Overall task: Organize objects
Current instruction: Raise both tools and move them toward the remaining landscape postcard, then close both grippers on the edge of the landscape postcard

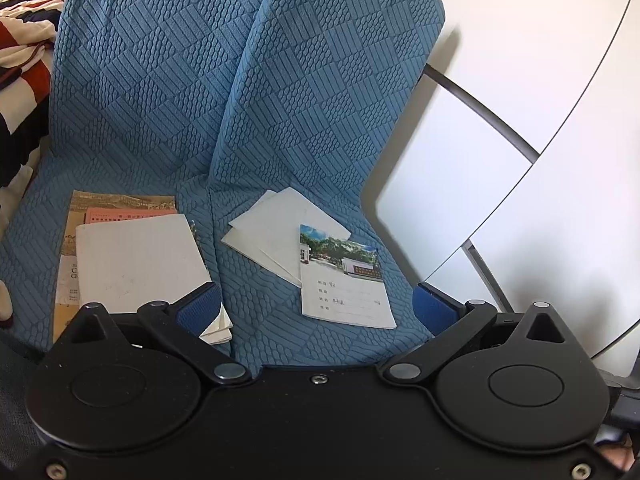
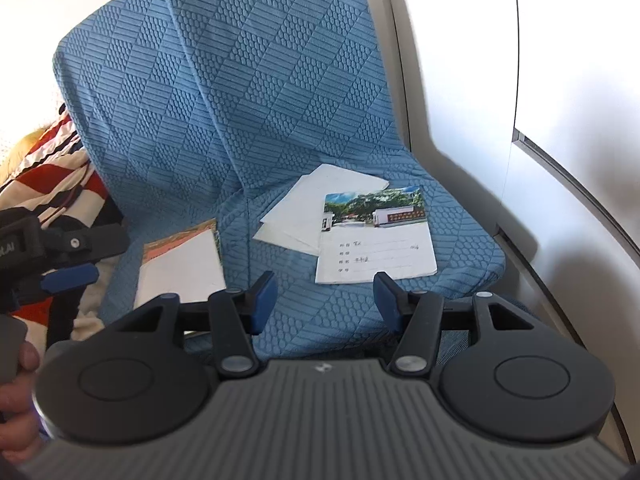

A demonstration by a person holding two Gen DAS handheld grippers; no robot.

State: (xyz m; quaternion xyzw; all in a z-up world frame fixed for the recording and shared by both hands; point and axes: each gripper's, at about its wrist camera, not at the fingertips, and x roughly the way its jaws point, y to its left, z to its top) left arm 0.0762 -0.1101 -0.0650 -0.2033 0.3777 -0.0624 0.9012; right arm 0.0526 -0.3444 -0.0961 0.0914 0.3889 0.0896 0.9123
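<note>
Nearest to me, my right gripper (image 2: 325, 300) has its blue-padded jaws standing apart over bare blue cushion, with nothing between them. My left gripper (image 1: 316, 312) is spread wider still, also empty; its left pad (image 1: 202, 308) hangs over the near corner of a white booklet (image 1: 140, 260), though I cannot tell whether it touches it.

Just beyond my right jaws lies an exercise book (image 2: 374, 236) with a photo of trees and a gate across its top and ruled name lines below. It lies flat on the right seat cushion (image 2: 460, 240), overlapping the near edge of a fan of white booklets (image 2: 316, 204) behind it.

On the left seat cushion (image 1: 32, 240), across the seam, the white booklet tops a stack: a pink-covered one (image 1: 120, 214) and a tan one with a printed picture (image 1: 120, 200) stick out behind it.

Farther back rise the two quilted blue backrests (image 1: 160, 80). A red, white and dark striped blanket (image 1: 20, 40) is bunched to the left, and white cabinet panels (image 1: 520, 60) stand to the right.
</note>
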